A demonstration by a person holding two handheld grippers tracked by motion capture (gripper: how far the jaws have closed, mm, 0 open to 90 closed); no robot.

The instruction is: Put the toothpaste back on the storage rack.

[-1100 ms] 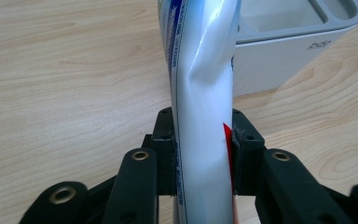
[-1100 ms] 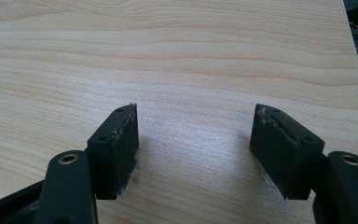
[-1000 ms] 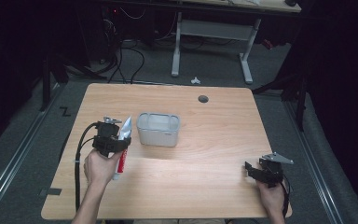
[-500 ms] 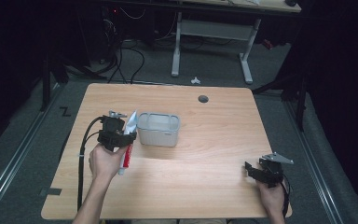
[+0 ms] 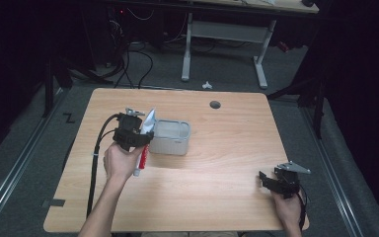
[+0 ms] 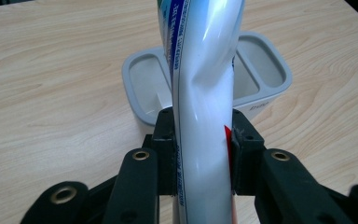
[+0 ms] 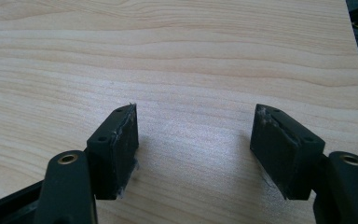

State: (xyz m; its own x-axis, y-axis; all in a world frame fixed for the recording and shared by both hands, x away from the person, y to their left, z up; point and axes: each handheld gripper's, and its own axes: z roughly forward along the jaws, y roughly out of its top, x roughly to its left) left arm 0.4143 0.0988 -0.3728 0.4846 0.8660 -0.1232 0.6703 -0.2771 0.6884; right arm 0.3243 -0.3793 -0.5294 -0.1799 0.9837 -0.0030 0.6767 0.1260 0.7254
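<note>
Since the earlier frames, the left gripper has carried the white, red-capped toothpaste tube with blue lettering rightward across the table and a little upward, so that the tube's flat crimped end now overlaps the left rim of the pale grey, two-compartment plastic holder in the high view; the right gripper has kept its place near the table's front right corner. Seen from above, the tube hangs tilted, its red cap pointing down toward the person and its flat end up and away, lifted off the light wooden table. In the left gripper view the black jaws of the left gripper are clamped on the tube from both sides, the pads pressing its body so that the skin dents just above them, and a strip of red shows at the right pad. Beyond the tube in that view stands the holder, upright, with one open compartment to each side of the tube; whether the tube touches its rim I cannot tell. In the right gripper view the right gripper has its jaws spread wide apart, with nothing between them but bare tabletop. A black cable trails from the left gripper along the person's forearm
</note>
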